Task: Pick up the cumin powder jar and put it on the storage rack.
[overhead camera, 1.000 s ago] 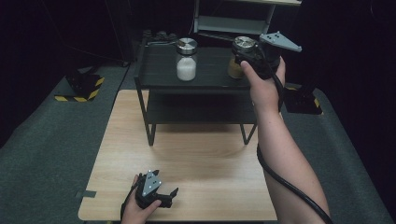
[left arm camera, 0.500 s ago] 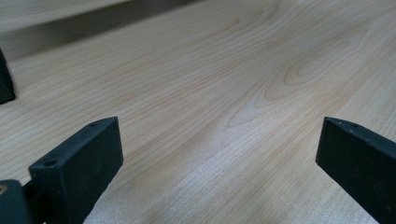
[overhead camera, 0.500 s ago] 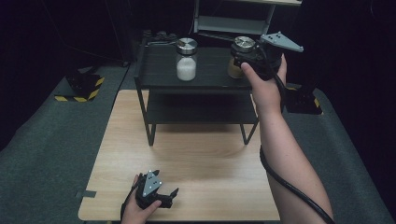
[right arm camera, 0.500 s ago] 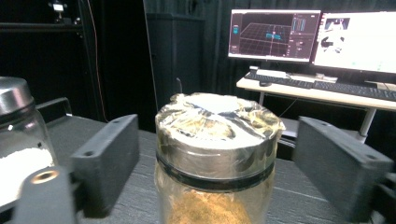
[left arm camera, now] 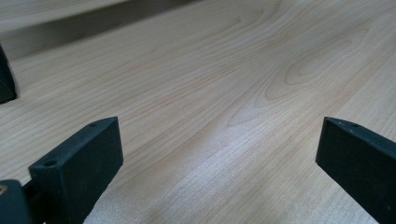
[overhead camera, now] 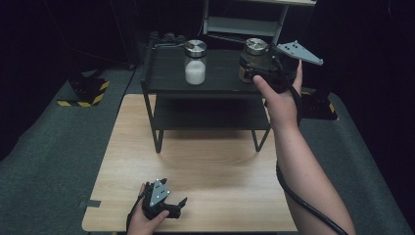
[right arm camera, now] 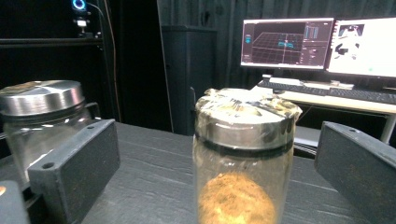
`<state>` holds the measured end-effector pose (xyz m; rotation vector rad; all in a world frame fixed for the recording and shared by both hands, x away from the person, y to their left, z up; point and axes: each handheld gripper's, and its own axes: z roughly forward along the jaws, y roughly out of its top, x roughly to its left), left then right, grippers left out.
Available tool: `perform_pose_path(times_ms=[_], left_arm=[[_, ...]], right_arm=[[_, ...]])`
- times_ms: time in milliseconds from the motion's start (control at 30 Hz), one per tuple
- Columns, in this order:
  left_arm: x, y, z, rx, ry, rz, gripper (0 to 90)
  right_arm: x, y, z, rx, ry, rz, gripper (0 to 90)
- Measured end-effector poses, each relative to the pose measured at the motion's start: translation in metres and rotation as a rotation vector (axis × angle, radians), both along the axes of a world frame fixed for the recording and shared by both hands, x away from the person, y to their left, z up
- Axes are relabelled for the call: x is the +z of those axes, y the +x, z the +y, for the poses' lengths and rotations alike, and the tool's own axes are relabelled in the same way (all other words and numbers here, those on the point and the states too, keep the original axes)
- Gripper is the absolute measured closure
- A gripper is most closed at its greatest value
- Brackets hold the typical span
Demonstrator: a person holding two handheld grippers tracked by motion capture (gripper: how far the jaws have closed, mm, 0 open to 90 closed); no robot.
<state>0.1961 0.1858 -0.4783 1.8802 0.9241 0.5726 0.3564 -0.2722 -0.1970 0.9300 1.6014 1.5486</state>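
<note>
My right claw (right arm camera: 219, 163) is spread wide with the brown-powder jar (right arm camera: 240, 163) standing upright dead ahead between its jaws, neither jaw touching the glass as far as I can tell. The jar sits on the black shelf (overhead camera: 220, 81); the white-powder jar (overhead camera: 195, 62) stands off to the claw's left. My left claw (overhead camera: 164, 208), also open and empty, rests low on the bench (overhead camera: 215, 171), far from both jars

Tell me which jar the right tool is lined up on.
The brown-filled jar, standing between the right tool's open jaws. The white-filled jar stands apart, farther left on the shelf.
</note>
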Motion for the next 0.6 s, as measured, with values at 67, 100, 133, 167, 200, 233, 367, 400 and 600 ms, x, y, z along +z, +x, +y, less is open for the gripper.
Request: perform_pose_path(times_ms=[67, 100, 133, 167, 200, 233, 367, 400, 600], left_arm=[[0.0, 0.0, 0.0, 0.001, 0.0, 0.001, 1.1], [0.0, 0.0, 0.0, 0.0, 0.0, 0.001, 1.1], [0.0, 0.0, 0.0, 0.002, 0.0, 0.002, 1.1], [0.0, 0.0, 0.0, 0.004, 0.0, 0.002, 1.1], [0.0, 0.0, -0.001, 0.004, 0.0, 0.001, 1.1], [0.0, 0.0, 0.0, 0.003, 0.001, 0.001, 1.1], [0.0, 0.0, -0.001, 0.003, 0.002, 0.001, 1.1], [0.0, 0.0, -0.001, 0.003, 0.002, 0.001, 1.1], [0.0, -0.001, -0.001, 0.005, 0.004, -0.001, 1.1]], right_arm=[[-0.001, -0.003, -0.002, 0.007, -0.002, -0.002, 0.2], [-0.002, -0.004, -0.003, 0.014, -0.002, -0.005, 0.2], [-0.004, -0.006, -0.004, 0.019, 0.0, -0.006, 0.2], [-0.005, -0.007, -0.006, 0.024, 0.0, -0.009, 0.2], [-0.006, -0.008, -0.007, 0.028, 0.001, -0.01, 0.2], [-0.007, -0.01, -0.007, 0.029, 0.004, -0.013, 0.2], [-0.013, -0.017, -0.011, 0.04, 0.01, -0.02, 0.2], [-0.015, -0.019, -0.013, 0.045, 0.013, -0.02, 0.2], [-0.026, -0.029, -0.022, 0.063, 0.008, -0.028, 0.2]])
